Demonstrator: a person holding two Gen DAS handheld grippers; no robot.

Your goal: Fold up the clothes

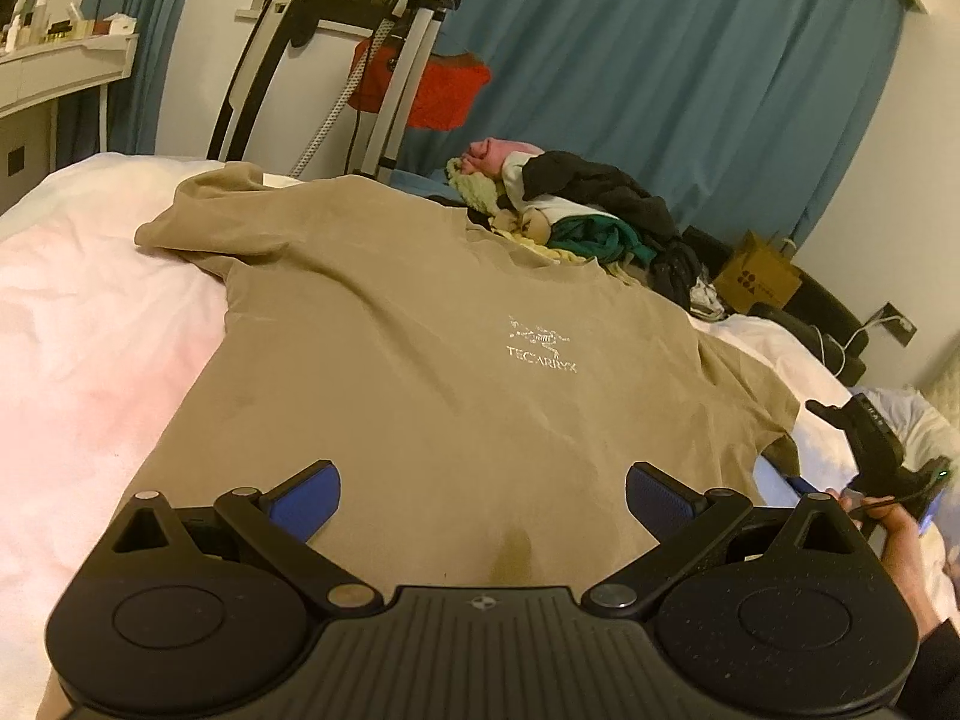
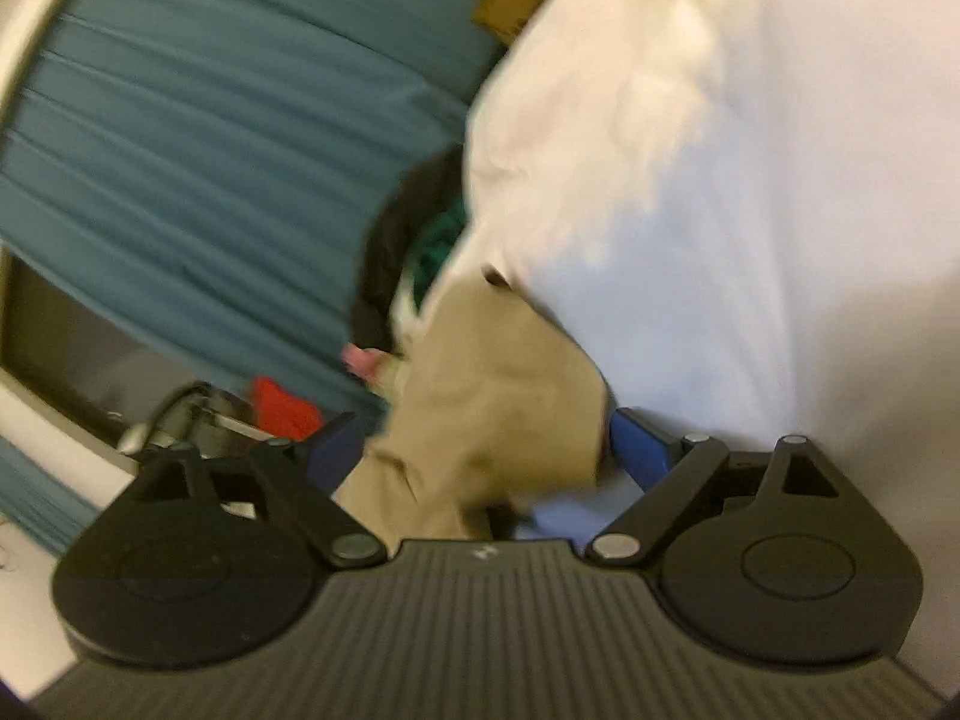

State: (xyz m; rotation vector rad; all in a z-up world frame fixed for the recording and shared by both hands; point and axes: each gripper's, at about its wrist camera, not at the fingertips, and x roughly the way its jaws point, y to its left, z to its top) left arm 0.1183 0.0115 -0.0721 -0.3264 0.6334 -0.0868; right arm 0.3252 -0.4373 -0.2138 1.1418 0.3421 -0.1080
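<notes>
Duvet [image 1: 90, 324], white, covers the bed at left. Tan shirt [image 1: 420, 360] lies spread flat on it, logo up, one sleeve bunched toward the far left, hem nearest the camera. Left gripper [image 1: 483, 501] hovers over the hem, jaws wide apart, blue pads clear of the fabric, nothing held. Behind the collar: clothes pile [image 1: 588, 222]. Teal curtain [image 1: 660, 60] behind. Far right: right gripper [image 2: 489, 444], view blurred, jaws fully spread; the shirt's right sleeve lies between them, pads not pressing on it.
</notes>
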